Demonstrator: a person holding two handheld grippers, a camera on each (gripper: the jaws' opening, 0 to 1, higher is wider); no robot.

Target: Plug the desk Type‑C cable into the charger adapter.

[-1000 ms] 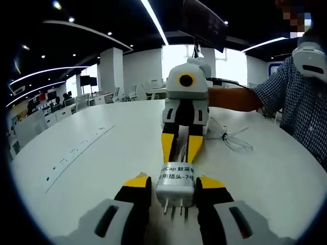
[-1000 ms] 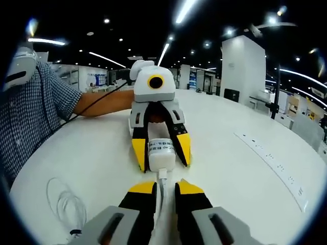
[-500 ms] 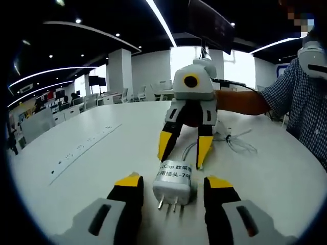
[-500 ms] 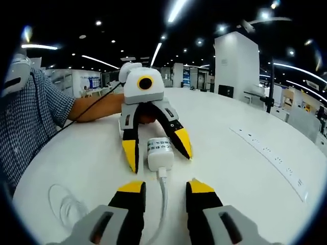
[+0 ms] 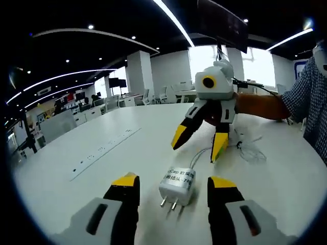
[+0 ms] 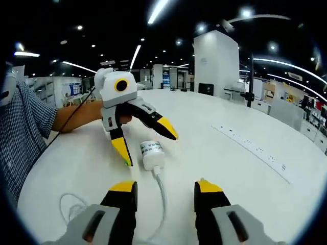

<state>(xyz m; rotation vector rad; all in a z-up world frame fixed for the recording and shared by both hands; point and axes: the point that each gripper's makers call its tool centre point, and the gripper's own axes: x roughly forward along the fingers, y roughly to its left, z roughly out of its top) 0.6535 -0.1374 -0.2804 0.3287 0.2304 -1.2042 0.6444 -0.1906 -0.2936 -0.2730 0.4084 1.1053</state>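
Between spread left gripper [image 5: 173,185] fingers, light rigid charger adapter [image 5: 178,182] is released; flanks are judged graspable; right gripper [image 6: 166,190] likewise spread; cable [image 6: 161,186] limp.

Your left gripper view sits low over the white table [image 5: 127,153], looking forward along its own parted jaws at the charger adapter [image 5: 178,184], which lies close in front with its prongs toward the lens. Beyond it the right gripper [image 5: 199,143] faces back at you, so the two cameras look at each other across the adapter. Your right gripper view looks the opposite way from the same low height: the adapter [image 6: 152,154] lies a little farther out, the cable [image 6: 161,190] running toward the lens, the left gripper [image 6: 145,145] behind it. Both views share the adapter, the table and the strip of sockets [image 5: 104,152] [image 6: 255,151]
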